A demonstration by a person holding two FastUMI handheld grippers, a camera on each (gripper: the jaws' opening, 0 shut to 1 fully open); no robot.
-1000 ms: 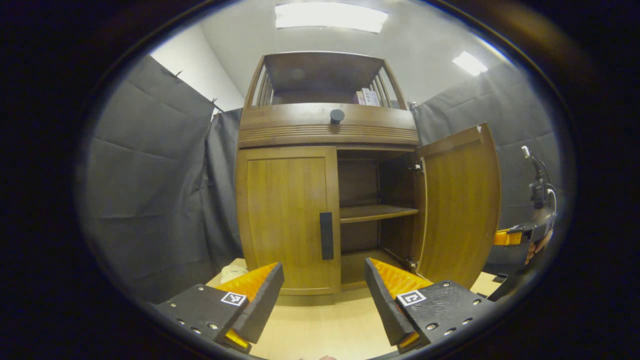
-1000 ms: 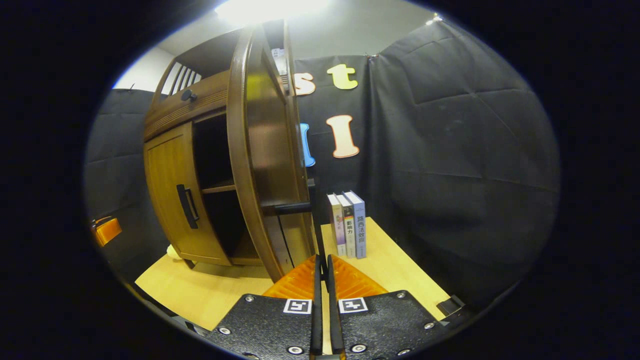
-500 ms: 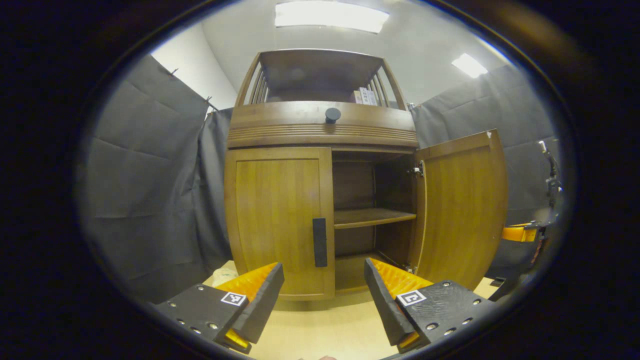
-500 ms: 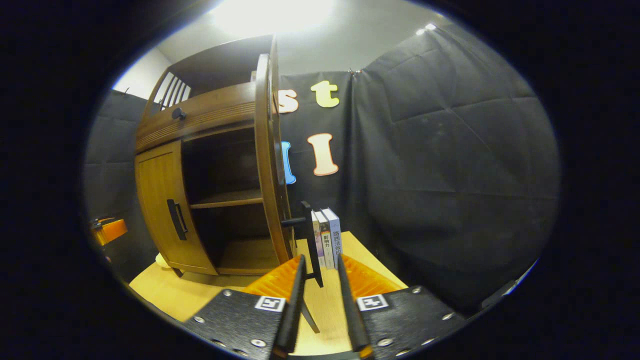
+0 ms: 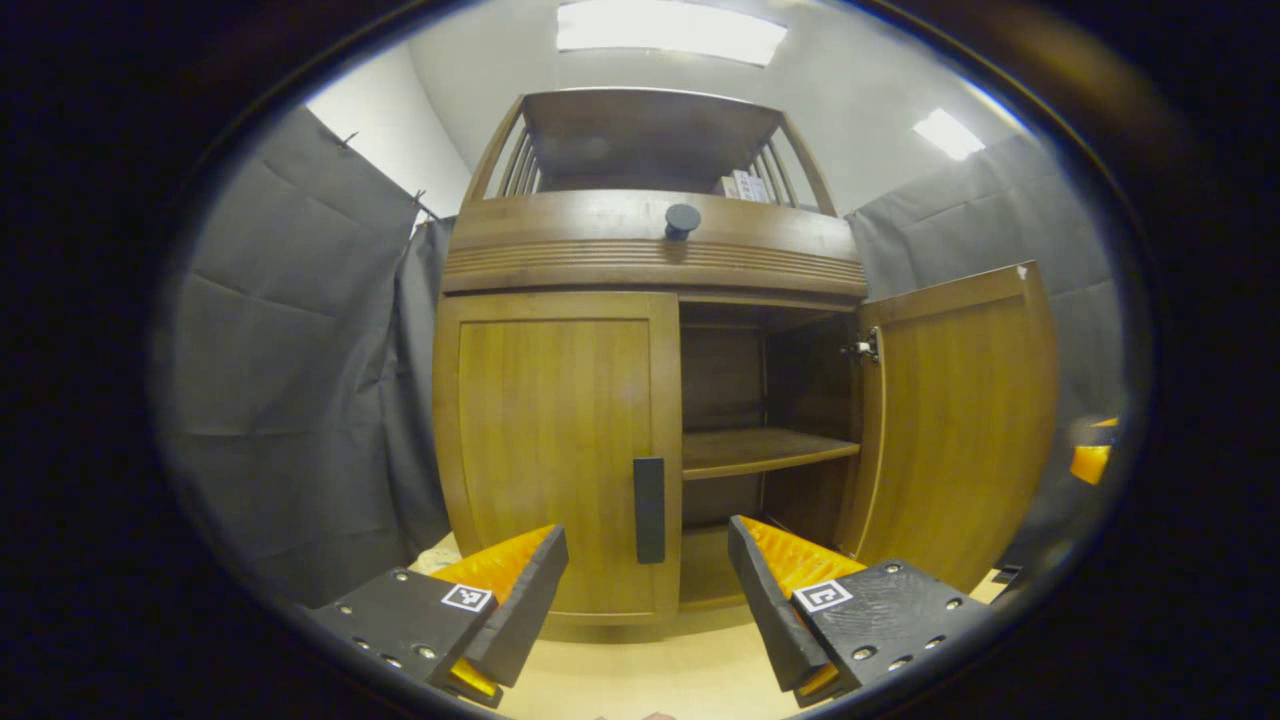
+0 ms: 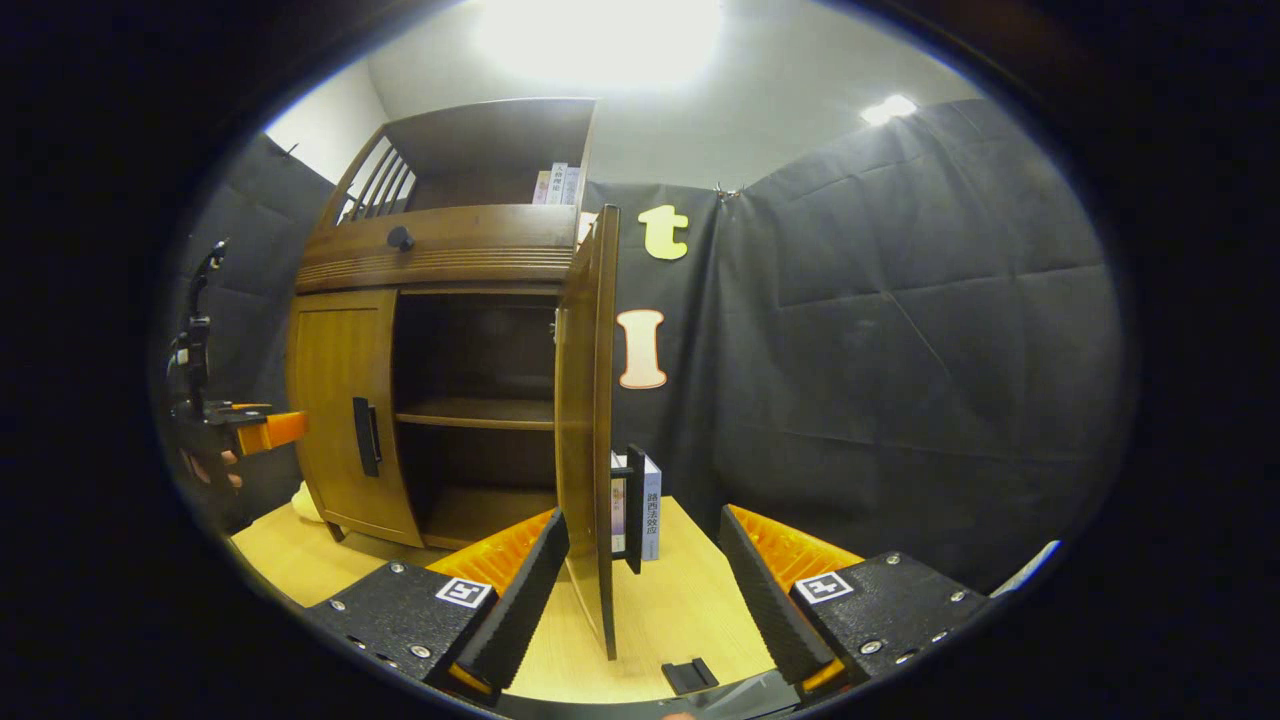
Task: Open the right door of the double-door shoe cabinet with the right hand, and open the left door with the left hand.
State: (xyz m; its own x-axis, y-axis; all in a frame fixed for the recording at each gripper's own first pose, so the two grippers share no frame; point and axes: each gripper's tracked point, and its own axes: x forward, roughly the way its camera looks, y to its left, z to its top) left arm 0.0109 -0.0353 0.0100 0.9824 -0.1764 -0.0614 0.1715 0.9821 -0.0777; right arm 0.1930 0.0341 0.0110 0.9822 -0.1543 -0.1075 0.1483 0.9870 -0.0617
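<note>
The wooden shoe cabinet [image 5: 650, 250] stands straight ahead in the left gripper view. Its left door [image 5: 550, 450] is closed, with a dark vertical handle [image 5: 649, 510]. My left gripper [image 5: 648, 575] is open, just short of that handle, touching nothing. The right door [image 5: 960, 430] is swung wide open, showing an inner shelf [image 5: 765, 452]. In the right gripper view that door [image 6: 588, 420] is edge-on with its handle [image 6: 633, 505] between my spread fingers; my right gripper [image 6: 640, 540] is open and holds nothing. The left gripper [image 6: 260, 430] shows at the far left.
The cabinet stands on a light wooden table [image 6: 680, 610]. Three books [image 6: 648, 520] stand upright behind the open door, and more books [image 6: 555, 185] sit on the top shelf. A small black piece [image 6: 690, 675] lies near the table's front edge. Black cloth walls surround the booth.
My right gripper went from shut on the right door's handle to open, and drew back. The right door swung wider. My left gripper came closer to the left door's handle.
</note>
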